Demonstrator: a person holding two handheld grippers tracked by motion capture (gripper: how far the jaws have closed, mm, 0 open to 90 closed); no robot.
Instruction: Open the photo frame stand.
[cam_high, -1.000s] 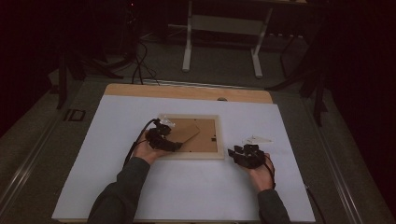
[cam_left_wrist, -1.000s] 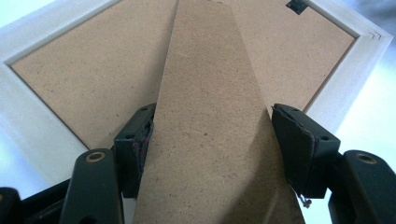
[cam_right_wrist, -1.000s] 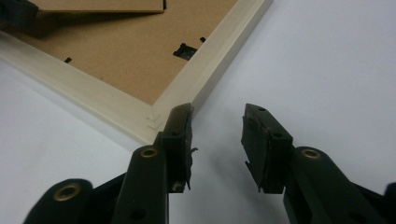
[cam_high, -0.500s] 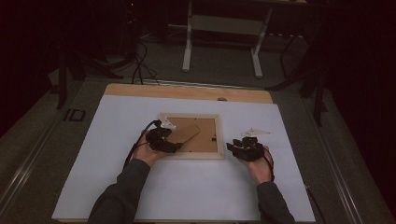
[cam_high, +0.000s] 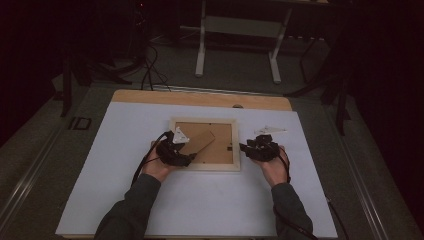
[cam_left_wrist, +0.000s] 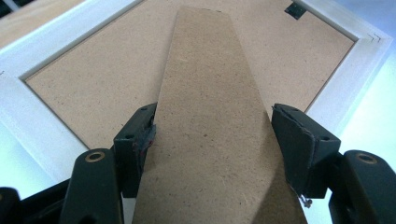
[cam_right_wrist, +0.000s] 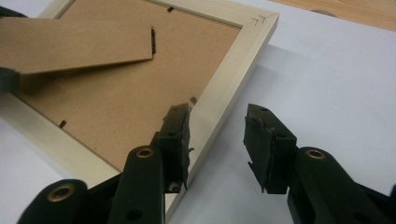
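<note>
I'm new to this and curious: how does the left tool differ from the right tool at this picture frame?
The left tool straddles the frame's brown stand flap, one pad against its edge; the right tool has nothing between its jaws. The left tool reaches over the frame's backing board; the right tool sits at the picture frame's right side rail, jaws just opening. Both are black, hand-held and two-jawed.
</note>
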